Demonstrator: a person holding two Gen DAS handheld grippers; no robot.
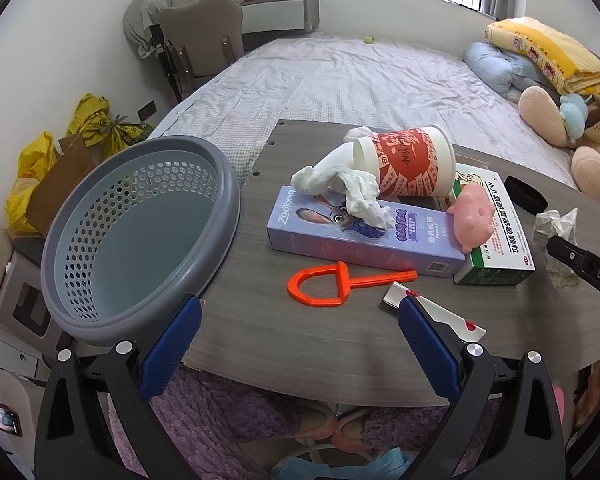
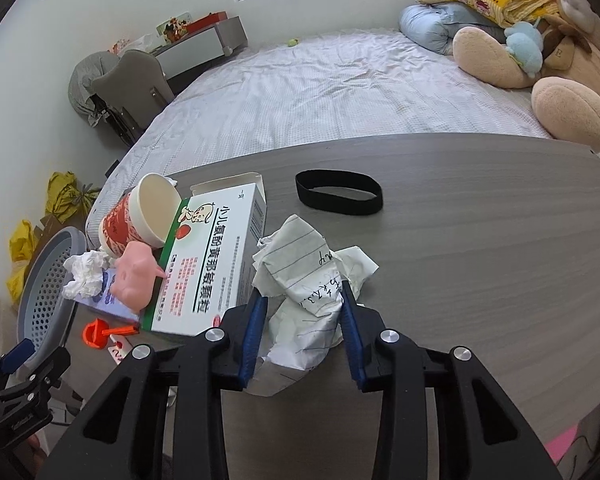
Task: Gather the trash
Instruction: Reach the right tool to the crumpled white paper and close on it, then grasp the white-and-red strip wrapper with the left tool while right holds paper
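Note:
A grey perforated basket (image 1: 112,236) stands at the table's left edge, empty. My left gripper (image 1: 300,312) is open above the table's near edge, beside the basket. A white wrapper with red marks (image 1: 436,308) lies by its right finger. My right gripper (image 2: 304,304) has its fingers on both sides of a crumpled lined paper (image 2: 308,276), which also shows in the left wrist view (image 1: 556,228); the pads touch the paper. A white tissue (image 1: 344,188) lies on a purple box (image 1: 364,236) against a tipped red paper cup (image 1: 408,160).
A green and white medicine box (image 2: 208,264) lies left of the paper, with a pink pig toy (image 2: 136,276) on it. An orange plastic tool (image 1: 340,280) and a black band (image 2: 338,192) lie on the grey table (image 2: 480,248). A bed lies behind.

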